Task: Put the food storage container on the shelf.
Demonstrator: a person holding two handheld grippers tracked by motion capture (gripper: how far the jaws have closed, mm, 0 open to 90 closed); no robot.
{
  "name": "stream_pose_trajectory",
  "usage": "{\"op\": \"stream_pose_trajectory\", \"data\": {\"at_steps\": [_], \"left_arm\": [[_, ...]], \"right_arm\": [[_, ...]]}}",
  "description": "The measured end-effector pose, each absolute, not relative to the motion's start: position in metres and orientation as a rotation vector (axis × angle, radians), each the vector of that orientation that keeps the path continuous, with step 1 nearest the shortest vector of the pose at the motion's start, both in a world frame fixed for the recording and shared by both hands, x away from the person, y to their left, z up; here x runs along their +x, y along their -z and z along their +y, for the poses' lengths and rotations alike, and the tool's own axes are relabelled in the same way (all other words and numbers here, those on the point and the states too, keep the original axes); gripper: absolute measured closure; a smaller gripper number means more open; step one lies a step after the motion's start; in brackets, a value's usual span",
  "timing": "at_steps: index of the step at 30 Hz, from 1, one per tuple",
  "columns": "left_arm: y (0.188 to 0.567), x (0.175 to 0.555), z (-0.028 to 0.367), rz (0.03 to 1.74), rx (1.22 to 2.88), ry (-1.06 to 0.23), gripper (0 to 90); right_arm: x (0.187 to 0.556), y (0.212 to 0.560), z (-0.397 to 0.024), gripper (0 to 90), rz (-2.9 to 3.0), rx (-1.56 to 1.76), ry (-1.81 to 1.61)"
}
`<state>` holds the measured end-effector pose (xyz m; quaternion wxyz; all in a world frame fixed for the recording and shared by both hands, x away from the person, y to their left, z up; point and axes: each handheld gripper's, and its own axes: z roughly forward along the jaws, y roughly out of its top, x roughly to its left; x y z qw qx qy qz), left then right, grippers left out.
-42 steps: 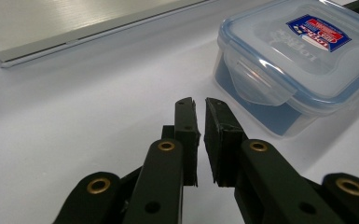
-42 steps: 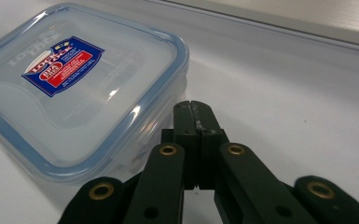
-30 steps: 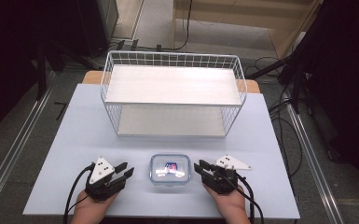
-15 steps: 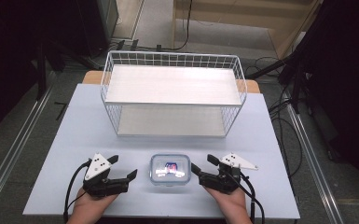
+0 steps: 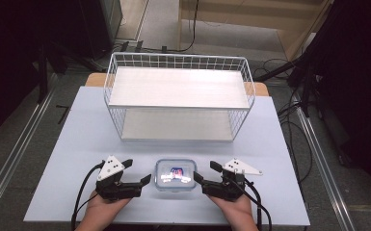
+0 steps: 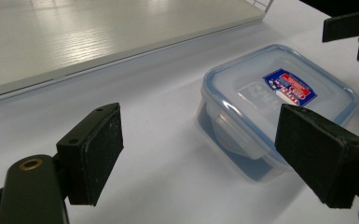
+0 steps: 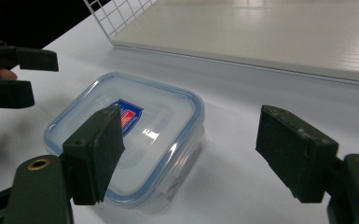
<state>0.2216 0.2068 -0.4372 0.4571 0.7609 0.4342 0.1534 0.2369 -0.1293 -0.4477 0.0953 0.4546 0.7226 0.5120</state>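
A clear plastic container (image 5: 175, 175) with a blue-rimmed lid sits on a pale table (image 5: 77, 139), directly between two hand-held grippers. The left gripper (image 5: 137, 174) rests just beside the container's left side, jaws spread wide apart, gripping nothing. The right gripper (image 5: 206, 173) sits just beside its right side, jaws likewise spread and empty. Beyond both grippers stands a white wire rack (image 5: 178, 101) with two shelves.
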Motion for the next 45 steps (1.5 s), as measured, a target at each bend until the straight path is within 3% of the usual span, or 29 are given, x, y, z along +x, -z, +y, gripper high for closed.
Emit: {"op": "stream_pose_trajectory", "data": {"at_steps": [9,28,36,45], "left_arm": [[0.440,0.223,0.185,1.042,1.906,-0.310,15.9],[0.470,0.245,0.181,1.150,1.792,0.172,25.8],[0.472,0.245,0.184,1.151,1.772,0.221,28.3],[0.470,0.244,0.187,1.144,1.767,0.220,35.1]], "right_arm": [[0.236,0.451,-0.119,23.2,2.188,1.333,-1.506],[0.251,0.476,-0.113,23.0,2.344,1.545,-1.602],[0.251,0.479,-0.116,32.3,2.360,1.593,-1.676],[0.248,0.480,-0.119,35.1,2.376,1.617,-1.695]]}}
